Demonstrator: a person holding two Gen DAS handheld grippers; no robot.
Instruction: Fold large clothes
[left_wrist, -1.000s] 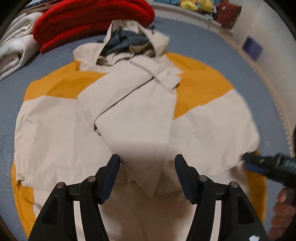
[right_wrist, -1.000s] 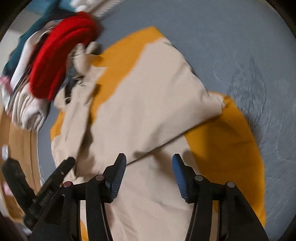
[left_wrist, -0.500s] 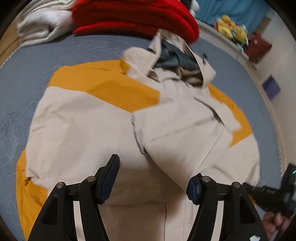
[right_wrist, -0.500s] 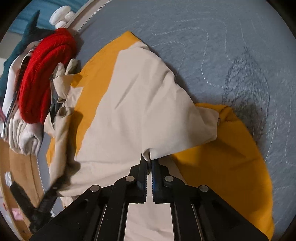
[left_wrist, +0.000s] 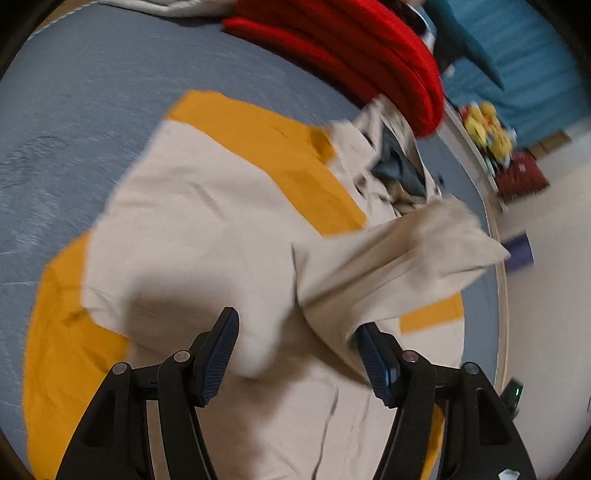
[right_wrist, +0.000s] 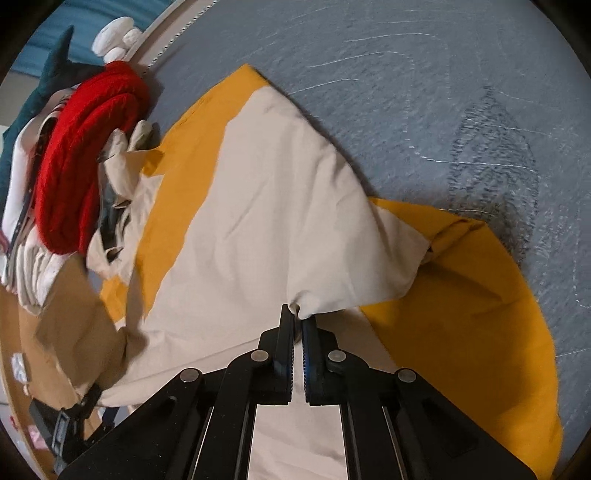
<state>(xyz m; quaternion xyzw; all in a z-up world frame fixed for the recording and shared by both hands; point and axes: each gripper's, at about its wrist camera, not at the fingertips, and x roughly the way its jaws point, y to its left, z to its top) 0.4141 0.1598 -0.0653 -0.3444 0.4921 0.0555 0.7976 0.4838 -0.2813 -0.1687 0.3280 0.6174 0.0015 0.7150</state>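
Right wrist view shows the right gripper (right_wrist: 298, 325) with its blue-padded fingers pinched together on a small gathered fold of the jacket (right_wrist: 258, 206), a smooth woven garment in cream with broad mustard-yellow panels. The cloth puckers into a knot at the pinch and fans outward in soft creases. The jacket lies spread across a grey-blue bedspread (right_wrist: 424, 92), whose quilted surface carries pale stitched curves. Past its hood end sits a stack of folded red knitwear (right_wrist: 85, 155), thick and ribbed, with white folded fabric (right_wrist: 33, 266) beside it.

From the left wrist view, the left gripper (left_wrist: 297, 356) stands wide apart and grips nothing; a lifted cream sleeve (left_wrist: 399, 262) (blurred, tapering to a point) drapes against its right finger (left_wrist: 373, 360). The jacket's (left_wrist: 207, 221) crumpled hood with grey lining (left_wrist: 397, 171) touches the red knitwear (left_wrist: 351, 51). Yellow plush toys (left_wrist: 487, 133) sit beyond the bed's edge.
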